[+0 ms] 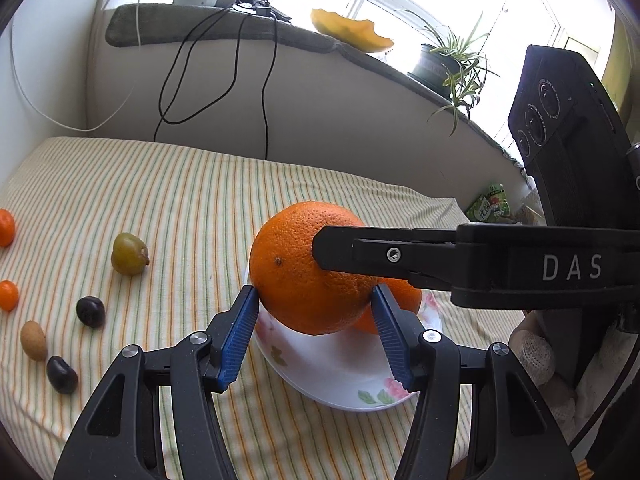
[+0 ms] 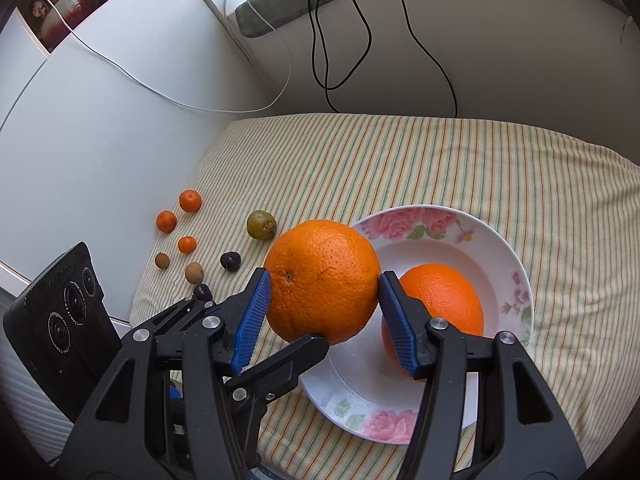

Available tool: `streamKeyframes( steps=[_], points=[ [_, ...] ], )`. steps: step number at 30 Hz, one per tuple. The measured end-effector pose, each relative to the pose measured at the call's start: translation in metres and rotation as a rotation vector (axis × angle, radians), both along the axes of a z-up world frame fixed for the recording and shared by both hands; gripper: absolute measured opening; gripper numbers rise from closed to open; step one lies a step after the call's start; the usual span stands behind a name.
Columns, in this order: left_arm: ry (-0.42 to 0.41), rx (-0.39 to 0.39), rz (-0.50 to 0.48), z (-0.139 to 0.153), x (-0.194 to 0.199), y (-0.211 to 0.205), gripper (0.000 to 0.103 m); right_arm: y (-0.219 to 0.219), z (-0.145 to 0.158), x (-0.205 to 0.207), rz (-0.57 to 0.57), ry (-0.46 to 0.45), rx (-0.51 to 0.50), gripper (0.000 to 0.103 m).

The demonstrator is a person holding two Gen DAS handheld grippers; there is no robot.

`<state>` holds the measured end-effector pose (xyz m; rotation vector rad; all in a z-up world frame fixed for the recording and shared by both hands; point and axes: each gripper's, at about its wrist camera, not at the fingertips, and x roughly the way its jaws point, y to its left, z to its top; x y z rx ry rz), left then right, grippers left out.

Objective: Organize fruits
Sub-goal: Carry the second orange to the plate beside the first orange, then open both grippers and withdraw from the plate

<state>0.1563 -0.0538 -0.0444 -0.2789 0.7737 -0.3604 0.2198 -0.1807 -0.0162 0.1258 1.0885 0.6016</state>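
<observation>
From my left wrist view, the second orange (image 1: pixel 404 300) hides mostly behind the big orange (image 1: pixel 308 268) and my right hand-held gripper (image 1: pixel 344 254). A small orange fruit (image 1: pixel 6 227) is cut by the left edge. From the right wrist view, my left hand-held gripper (image 2: pixel 308 350) covers the big orange's underside, and a dark fruit (image 2: pixel 202 291) peeks out behind it.

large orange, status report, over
Both tongs, left and right, clamped on the same large orange. Held over the floral plate's rim; second orange already inside. Nothing blocking.
</observation>
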Motion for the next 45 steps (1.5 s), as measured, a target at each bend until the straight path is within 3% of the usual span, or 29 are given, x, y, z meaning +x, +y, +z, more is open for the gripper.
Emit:
streamKeyframes(
  steps=[20, 37, 45],
  points=[
    [0.016, 0.035, -0.024, -0.006, -0.006, -0.002, 0.058, 0.002, -0.004, -0.007, 0.006, 0.004, -0.025, 0.058],
    [-0.040, 0.085, -0.022, 0.011, -0.024, -0.001, 0.055, -0.014, 0.012, -0.019, -0.018, -0.055, -0.001, 0.055],
    [-0.072, 0.133, 0.007, 0.013, -0.039, 0.005, 0.056, -0.023, 0.022, -0.038, -0.048, -0.160, 0.001, 0.077]
  ],
)
